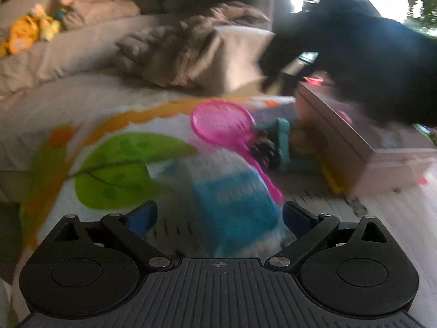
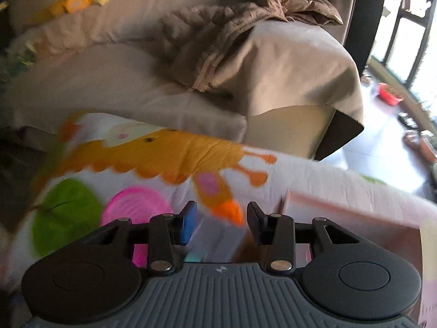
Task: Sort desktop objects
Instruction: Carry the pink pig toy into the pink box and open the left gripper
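I see my left tongs [image 1: 218,216] wide apart above the blue packet [image 1: 235,199]; my right tongs [image 2: 221,218], partly apart, hold nothing.

Left gripper [image 1: 220,216] fills the bottom of its own view, jaws spread wide, blue pads far apart with nothing pinched between them. Right gripper [image 2: 220,224] sits low center in its view, jaws only partly apart and empty too. A big dark blur in the upper right of the left view is probably the person's sleeve [image 1: 368,63], too smeared to be sure.
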`<state>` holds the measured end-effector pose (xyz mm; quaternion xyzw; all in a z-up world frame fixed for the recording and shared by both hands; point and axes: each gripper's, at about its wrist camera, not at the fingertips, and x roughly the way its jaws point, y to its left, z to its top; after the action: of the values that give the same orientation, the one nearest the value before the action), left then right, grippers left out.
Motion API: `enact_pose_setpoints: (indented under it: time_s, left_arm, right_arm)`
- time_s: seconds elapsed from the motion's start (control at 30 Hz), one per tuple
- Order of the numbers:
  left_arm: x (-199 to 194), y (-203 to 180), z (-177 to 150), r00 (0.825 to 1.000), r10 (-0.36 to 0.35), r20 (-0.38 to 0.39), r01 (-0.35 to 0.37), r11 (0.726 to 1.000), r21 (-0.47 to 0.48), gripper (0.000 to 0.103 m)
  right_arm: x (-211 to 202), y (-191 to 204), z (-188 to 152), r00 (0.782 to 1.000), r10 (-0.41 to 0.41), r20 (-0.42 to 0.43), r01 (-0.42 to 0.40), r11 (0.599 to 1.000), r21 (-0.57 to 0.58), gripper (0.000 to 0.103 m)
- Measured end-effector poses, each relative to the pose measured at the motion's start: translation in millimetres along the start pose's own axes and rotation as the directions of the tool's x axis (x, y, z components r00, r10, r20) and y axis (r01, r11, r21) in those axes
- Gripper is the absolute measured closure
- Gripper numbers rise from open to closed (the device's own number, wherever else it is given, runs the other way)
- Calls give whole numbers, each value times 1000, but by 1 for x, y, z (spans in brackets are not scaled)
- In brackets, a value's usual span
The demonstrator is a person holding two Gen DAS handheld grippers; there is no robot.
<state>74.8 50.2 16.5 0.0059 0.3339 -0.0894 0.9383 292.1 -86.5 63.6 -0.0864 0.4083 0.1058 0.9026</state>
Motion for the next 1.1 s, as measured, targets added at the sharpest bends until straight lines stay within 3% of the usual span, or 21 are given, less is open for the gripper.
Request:
enact_pose_setpoints:
  time_s: [0.2, 0.33, 0.43, 0.67, 0.77, 0.8, 0.87, 0.9, 0.97, 1.1]
  left_arm:
    - [-14, 8, -12, 998, -62, -2, 62, 998, 3, 1]
    - [-21, 14, -16, 992, -126, -12, 125, 991, -46, 1]
    - [-26, 13, -21, 991, -131, -15, 130, 990, -57, 1]
    - [-44, 5, -33, 989, -139, -42, 138, 990, -25, 0]
    - [-51, -3, -39, 984, -164, -66, 164, 986, -2, 0]
    - [-53, -6, -41, 984, -163, -70, 164, 986, 5, 0]
    - [-58, -11, -45, 986, -153, -73, 154, 988, 20, 0]
    - [-60, -14, -46, 987, -144, -73, 146, 989, 25, 0]
    - [-63, -19, -45, 991, -119, -65, 122, 992, 38, 0]
    - [-71, -34, -39, 988, -146, -44, 149, 986, 69, 0]
  right_arm:
    - [61, 4, 14, 990, -82, -112, 80, 996, -27, 63]
    - [41, 8, -2, 990, 3, -144, -4, 1000, -3, 62]
    - [20, 14, -18, 980, 68, -189, -68, 998, 11, 61]
    - [-27, 27, -81, 921, 266, -284, -249, 964, 97, 62]
    - [-56, 26, -113, 874, 370, -314, -350, 929, 121, 62]
    - [-66, 20, -121, 870, 389, -302, -365, 921, 137, 62]
    - [-99, 6, -138, 904, 378, -199, -366, 926, 94, 59]
    - [-114, -2, -146, 930, 343, -130, -338, 939, 58, 53]
    - [-136, -18, -164, 960, 279, -41, -278, 960, 25, 49]
    - [-143, -38, -201, 963, 265, -49, -264, 964, 30, 51]
